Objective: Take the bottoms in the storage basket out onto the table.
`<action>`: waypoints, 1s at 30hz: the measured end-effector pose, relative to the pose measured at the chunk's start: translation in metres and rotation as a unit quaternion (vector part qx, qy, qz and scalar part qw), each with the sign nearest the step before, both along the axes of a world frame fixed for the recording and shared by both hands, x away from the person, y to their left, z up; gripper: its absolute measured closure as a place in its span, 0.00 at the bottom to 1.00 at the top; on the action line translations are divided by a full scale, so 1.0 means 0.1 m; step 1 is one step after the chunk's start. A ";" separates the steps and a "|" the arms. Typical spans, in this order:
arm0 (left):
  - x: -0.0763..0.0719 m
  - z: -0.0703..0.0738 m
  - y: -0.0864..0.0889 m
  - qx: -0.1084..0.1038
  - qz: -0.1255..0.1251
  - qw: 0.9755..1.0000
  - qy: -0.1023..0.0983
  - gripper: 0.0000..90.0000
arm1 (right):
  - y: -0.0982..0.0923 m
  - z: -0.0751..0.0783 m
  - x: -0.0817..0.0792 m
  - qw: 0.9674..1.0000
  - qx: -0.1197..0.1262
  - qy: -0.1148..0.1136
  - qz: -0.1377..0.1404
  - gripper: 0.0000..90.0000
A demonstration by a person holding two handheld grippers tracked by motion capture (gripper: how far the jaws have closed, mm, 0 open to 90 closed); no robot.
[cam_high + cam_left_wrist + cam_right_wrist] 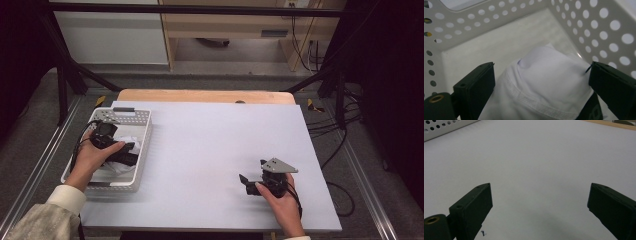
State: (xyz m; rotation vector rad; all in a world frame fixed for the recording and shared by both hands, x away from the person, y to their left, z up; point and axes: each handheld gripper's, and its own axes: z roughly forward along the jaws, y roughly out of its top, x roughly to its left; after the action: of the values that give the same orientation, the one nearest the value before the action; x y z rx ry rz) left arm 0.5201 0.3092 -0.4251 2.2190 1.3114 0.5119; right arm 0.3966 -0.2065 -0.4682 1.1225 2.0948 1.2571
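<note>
White cloth (544, 80) between open left gripper (541, 82) jaws

A grey floor (240, 80) runs across the upper frame; pale wooden furniture (225, 25) stands top centre, a white panel (112, 37) upper left, black cables (340, 125) right.

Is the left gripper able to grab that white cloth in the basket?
Probably yes: the left gripper is open inside the basket, its jaws either side of the white cloth, with nothing between.
</note>
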 end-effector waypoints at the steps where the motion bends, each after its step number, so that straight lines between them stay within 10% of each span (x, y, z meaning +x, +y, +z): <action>1: 0.01 -0.01 0.01 0.000 0.004 1.000 0.003 0.06 | 0.00 0.00 0.00 1.000 -0.001 0.000 0.000 0.07; 15: 0.03 -0.16 -0.01 0.035 0.018 0.999 0.021 0.07 | 0.00 0.00 0.00 1.000 0.000 0.004 0.005 0.07; 30: -0.07 -0.09 0.00 0.056 -0.009 0.998 0.009 0.65 | 0.00 0.02 -0.01 1.000 0.004 -0.004 0.005 0.08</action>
State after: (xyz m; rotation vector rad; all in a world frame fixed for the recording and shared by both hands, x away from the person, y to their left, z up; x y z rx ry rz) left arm 0.5128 0.3088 -0.4344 2.3297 1.2988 0.5730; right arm 0.3955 -0.2060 -0.4662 1.1094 2.0948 1.2727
